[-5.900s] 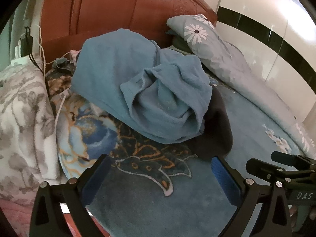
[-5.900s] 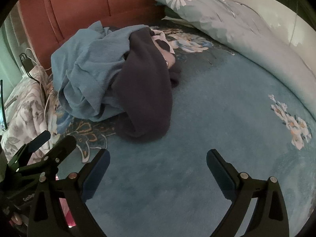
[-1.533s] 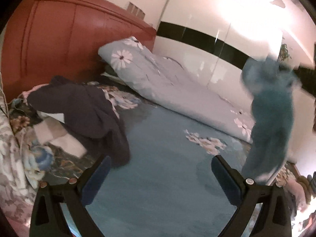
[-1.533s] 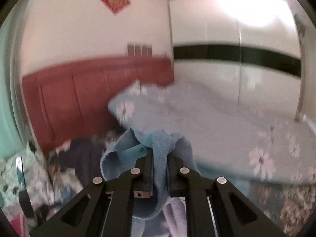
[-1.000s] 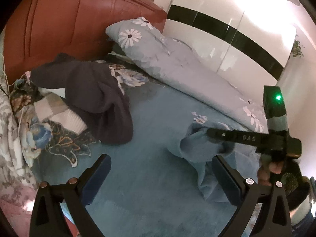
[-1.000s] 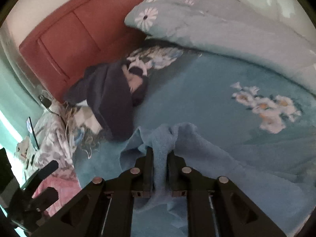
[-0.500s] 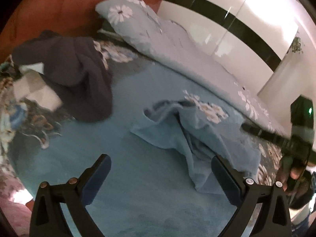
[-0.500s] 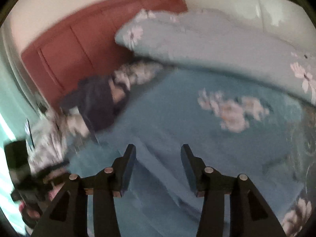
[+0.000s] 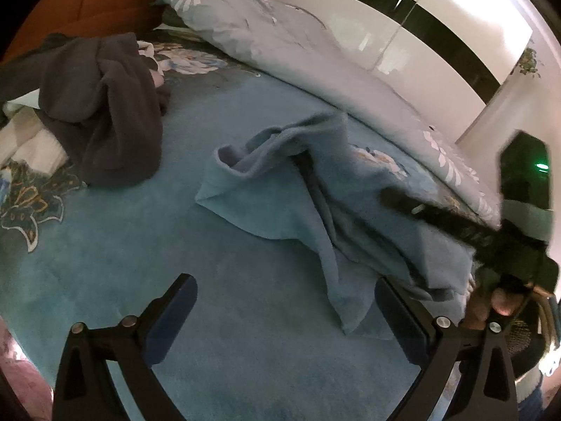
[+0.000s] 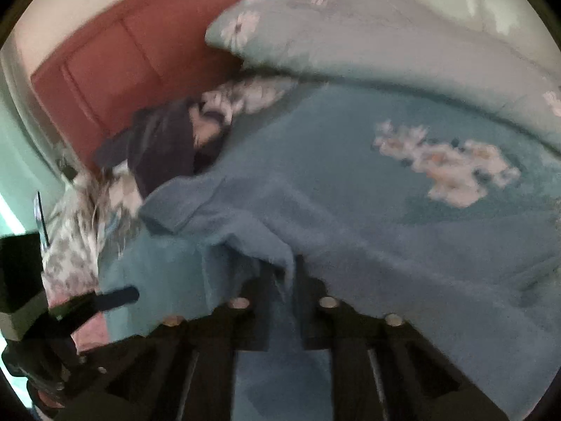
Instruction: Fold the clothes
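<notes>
A light blue garment (image 9: pixel 280 189) lies crumpled on the teal bedspread (image 9: pixel 105 245) in the left wrist view. My left gripper (image 9: pixel 285 315) is open and empty, hovering just short of its near edge. My right gripper (image 10: pixel 284 277) has its jaws close together on a fold of the blue garment (image 10: pixel 245 217); the view is blurred. The right gripper also shows in the left wrist view (image 9: pixel 396 200), over the garment's right side. A dark grey garment (image 9: pixel 105 105) lies heaped near the headboard.
A pale floral duvet (image 9: pixel 315 59) runs along the far side of the bed. The red-brown headboard (image 10: pixel 122 59) is behind. A grey-white patterned blanket (image 10: pixel 77 231) lies at the left edge. White wardrobe doors (image 9: pixel 420 28) stand beyond the bed.
The blue garment was lifted off the pile, swung over and laid on the bedspread. The right gripper opened half a second ago and is now closed on a fold of it.
</notes>
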The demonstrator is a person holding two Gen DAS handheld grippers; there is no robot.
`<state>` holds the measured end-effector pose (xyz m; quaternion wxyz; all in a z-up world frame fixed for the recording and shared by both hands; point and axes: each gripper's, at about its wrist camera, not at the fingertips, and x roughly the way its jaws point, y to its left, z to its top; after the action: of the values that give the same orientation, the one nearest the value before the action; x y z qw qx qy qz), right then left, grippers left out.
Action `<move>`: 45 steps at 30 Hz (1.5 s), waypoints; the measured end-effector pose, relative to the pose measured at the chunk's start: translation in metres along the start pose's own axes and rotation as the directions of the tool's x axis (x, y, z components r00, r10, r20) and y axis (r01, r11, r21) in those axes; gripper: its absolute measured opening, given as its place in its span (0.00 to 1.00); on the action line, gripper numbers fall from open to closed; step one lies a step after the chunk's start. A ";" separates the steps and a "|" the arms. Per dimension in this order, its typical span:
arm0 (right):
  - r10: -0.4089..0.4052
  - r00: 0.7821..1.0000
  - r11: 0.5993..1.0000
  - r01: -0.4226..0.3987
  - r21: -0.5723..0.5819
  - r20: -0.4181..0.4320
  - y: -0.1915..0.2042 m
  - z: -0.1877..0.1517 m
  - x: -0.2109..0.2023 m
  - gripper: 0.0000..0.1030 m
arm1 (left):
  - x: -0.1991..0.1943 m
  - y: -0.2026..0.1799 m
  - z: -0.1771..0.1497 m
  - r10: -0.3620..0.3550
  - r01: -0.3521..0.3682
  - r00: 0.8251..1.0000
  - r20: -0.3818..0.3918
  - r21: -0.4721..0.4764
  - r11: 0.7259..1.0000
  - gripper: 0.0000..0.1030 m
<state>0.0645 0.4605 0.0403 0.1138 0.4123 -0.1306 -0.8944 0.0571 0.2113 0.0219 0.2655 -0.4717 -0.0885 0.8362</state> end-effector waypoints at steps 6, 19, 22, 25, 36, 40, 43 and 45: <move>-0.097 0.969 0.990 0.071 0.118 0.226 -0.050 0.020 -0.073 0.05 | 0.026 -0.013 0.007 -0.031 0.030 0.999 -0.036 -0.016 0.999 0.98; -0.230 0.925 0.961 0.166 0.223 0.303 -0.102 0.014 -0.139 0.05 | 0.075 -0.043 0.014 -0.104 0.106 0.989 -0.108 0.012 0.994 0.17; -0.243 0.918 0.956 0.172 0.237 0.313 -0.104 0.010 -0.148 0.05 | 0.063 -0.052 0.015 -0.100 0.104 0.992 -0.074 0.054 0.993 0.09; -0.250 0.908 0.954 0.170 0.248 0.337 -0.105 0.007 -0.165 0.05 | 0.044 -0.057 0.021 -0.103 0.104 0.994 -0.024 0.082 0.991 0.07; -0.193 0.843 0.976 0.114 0.184 0.503 -0.065 0.002 -0.244 0.05 | -0.074 -0.064 0.092 -0.074 0.026 0.964 0.257 0.186 0.982 0.06; -0.200 0.811 0.977 0.122 0.175 0.550 -0.058 0.001 -0.270 0.05 | -0.111 -0.067 0.109 -0.074 0.001 0.941 0.329 0.217 0.976 0.06; -0.235 0.782 0.970 0.149 0.194 0.577 -0.062 -0.002 -0.288 0.05 | -0.124 -0.059 0.108 -0.066 -0.007 0.940 0.335 0.211 0.978 0.06; -0.245 0.785 0.966 0.146 0.215 0.568 -0.069 -0.008 -0.292 0.05 | -0.114 -0.052 0.102 -0.051 -0.014 0.952 0.300 0.211 0.977 0.06</move>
<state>0.2495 0.6153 0.2192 -0.0592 0.1330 -0.1870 -0.9715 0.0378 0.2048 0.1822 0.3051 -0.3056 -0.0435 0.9009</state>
